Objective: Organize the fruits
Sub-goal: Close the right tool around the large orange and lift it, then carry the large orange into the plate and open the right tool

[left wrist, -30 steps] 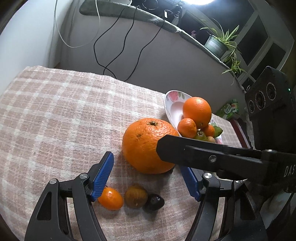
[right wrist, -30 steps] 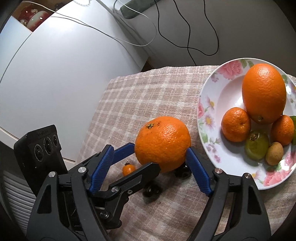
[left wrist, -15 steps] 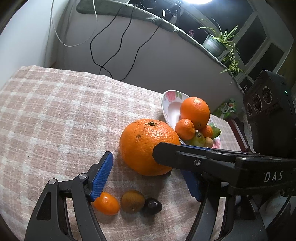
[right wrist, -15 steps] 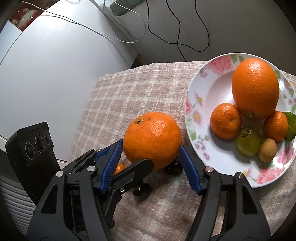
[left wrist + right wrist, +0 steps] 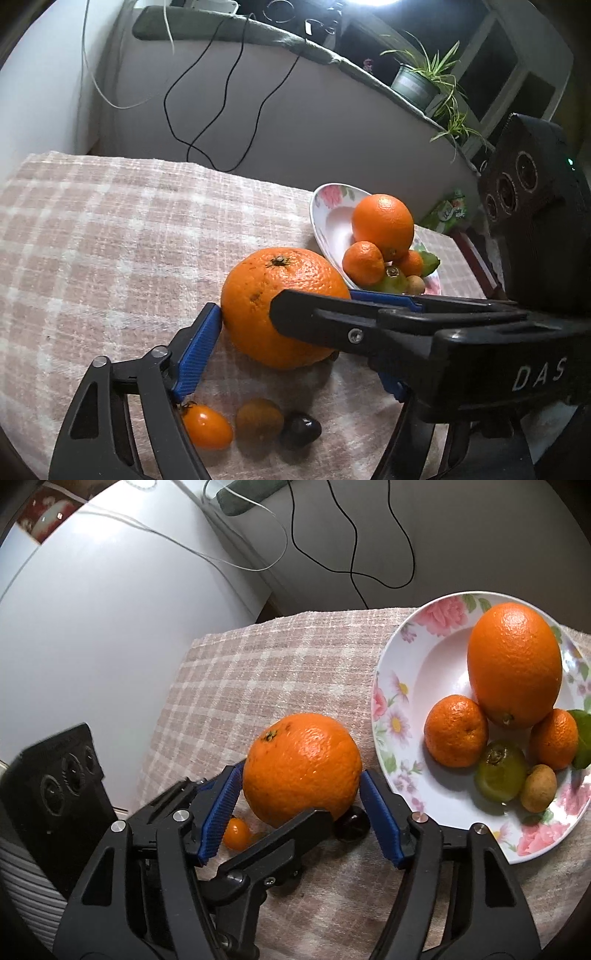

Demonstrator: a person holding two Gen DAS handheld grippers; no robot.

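A big orange (image 5: pixel 273 302) (image 5: pixel 301 768) sits on the checked cloth beside a floral plate (image 5: pixel 328 218) (image 5: pixel 391 701). My right gripper (image 5: pixel 301 786) has its blue pads on both sides of the orange, touching it. My left gripper (image 5: pixel 295 354) is open, its left pad (image 5: pixel 195 347) next to the orange; its right finger is mostly hidden behind the right gripper. A small orange tomato (image 5: pixel 207 424) (image 5: pixel 236 832), a brown fruit (image 5: pixel 258 419) and a dark fruit (image 5: pixel 301 428) (image 5: pixel 351 825) lie on the cloth near the grippers.
The plate holds a large orange (image 5: pixel 513 664), two tangerines (image 5: pixel 456 731), a green fruit (image 5: pixel 500 770), a small brown fruit (image 5: pixel 537 788) and a lime. A grey wall with black cables stands behind the table. Potted plants (image 5: pixel 421 81) sit on the ledge.
My right gripper has moved forward and closed its pads onto the big orange. My left gripper has moved closer to the orange's left side.
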